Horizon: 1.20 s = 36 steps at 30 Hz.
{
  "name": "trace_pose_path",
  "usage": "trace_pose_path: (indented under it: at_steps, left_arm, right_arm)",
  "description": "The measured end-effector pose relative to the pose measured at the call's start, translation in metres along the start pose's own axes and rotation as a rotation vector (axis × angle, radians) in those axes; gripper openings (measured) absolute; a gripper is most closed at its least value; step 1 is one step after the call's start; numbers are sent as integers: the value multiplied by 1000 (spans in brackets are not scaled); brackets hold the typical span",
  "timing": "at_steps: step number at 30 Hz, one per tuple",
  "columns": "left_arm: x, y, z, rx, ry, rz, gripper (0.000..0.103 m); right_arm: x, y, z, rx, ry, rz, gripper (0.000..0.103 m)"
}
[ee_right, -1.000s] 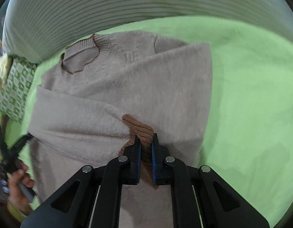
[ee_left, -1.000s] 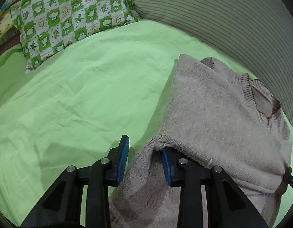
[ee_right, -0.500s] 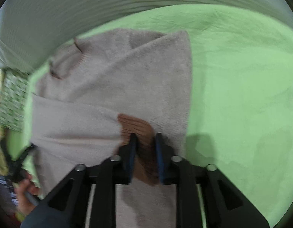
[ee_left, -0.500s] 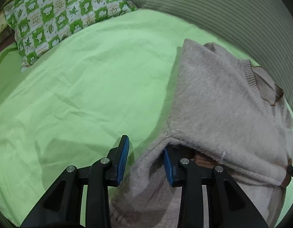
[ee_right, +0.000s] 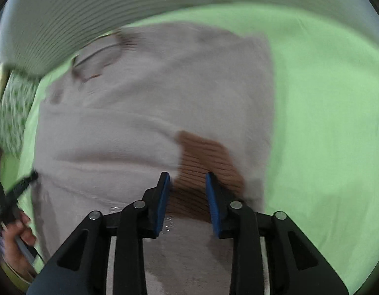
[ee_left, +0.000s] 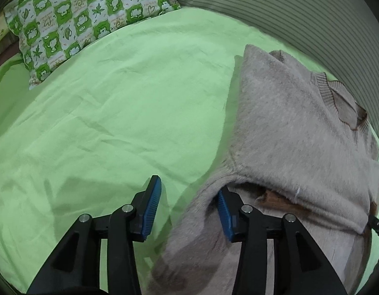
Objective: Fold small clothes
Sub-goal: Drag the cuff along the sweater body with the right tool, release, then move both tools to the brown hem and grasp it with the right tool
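As a beige sweater lies on a green bedsheet near a striped cushion, its sleeve is laid across the chest, brown cuff toward the right edge. The left gripper is opening, its right finger tucked under the sleeve fold, nothing pinched. The right gripper straddles the cuff, its jaws closing, pads not yet pressing. The sleeve fold looks nearly set; a clean release likely means drawing both tools back low and straight toward the near side, so the fuzzy knit does not drag open. A checked pillow sits far left.
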State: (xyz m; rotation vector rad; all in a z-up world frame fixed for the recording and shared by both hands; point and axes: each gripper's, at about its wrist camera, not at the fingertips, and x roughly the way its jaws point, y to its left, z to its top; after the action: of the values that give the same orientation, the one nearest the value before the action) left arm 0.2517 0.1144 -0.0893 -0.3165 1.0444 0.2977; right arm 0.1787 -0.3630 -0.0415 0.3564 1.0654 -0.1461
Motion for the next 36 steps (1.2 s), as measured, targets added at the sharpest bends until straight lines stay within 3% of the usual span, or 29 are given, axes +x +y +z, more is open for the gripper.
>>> trace_pose_path:
  at_steps: [3, 7, 16, 23, 28, 36]
  left_arm:
    - [-8, 8, -6, 30, 3, -3, 47]
    - [-25, 22, -25, 58, 18, -9, 47]
    - [-74, 64, -85, 41, 65, -74, 45]
    - [-114, 86, -142, 50, 120, -172, 57]
    - [-131, 93, -179, 75, 182, -258, 63]
    - [-144, 100, -222, 114, 245, -325, 68]
  right_arm:
    - [-20, -14, -10, 61, -37, 21, 28]
    - [-56, -17, -32, 77, -96, -15, 31]
    - [-94, -18, -111, 108, -72, -36, 34]
    - [-117, -18, -175, 149, -78, -57, 45]
    - [-133, -11, -219, 146, -86, -71, 46]
    - [-148, -12, -273, 176, -96, -62, 46]
